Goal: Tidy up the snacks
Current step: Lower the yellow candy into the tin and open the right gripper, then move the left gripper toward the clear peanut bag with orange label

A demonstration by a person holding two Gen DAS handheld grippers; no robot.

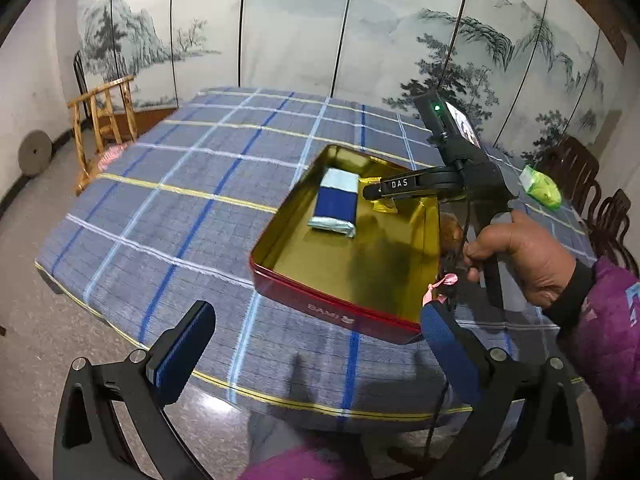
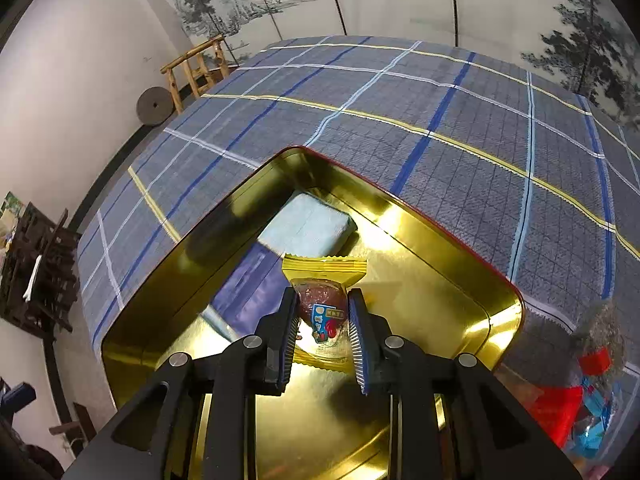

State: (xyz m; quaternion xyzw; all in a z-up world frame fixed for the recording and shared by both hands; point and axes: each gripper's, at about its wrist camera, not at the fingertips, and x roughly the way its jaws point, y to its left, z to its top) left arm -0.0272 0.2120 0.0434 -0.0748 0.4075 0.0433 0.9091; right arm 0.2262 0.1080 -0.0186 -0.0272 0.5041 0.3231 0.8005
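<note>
Right gripper: over the tin, fingers pinching a yellow snack packet from both sides, so it's clenched on it.
Yellow snack packet: inside the red tin, near the tin's far right side, just beside the blue pack; whether it touches the gold floor, can't tell.
Blue pack: lying flat on the tin's floor, toward its far corner, pale blue ends, dark blue band.
Red tin: sits on the checked tablecloth, toward the table's near right part.
Left gripper: hanging at the table's near edge, fingers spread wide, nothing between them.
Green packet: on the cloth at the right edge, well apart from the tin.
Right hand: wrapped round the right gripper's handle.
</note>
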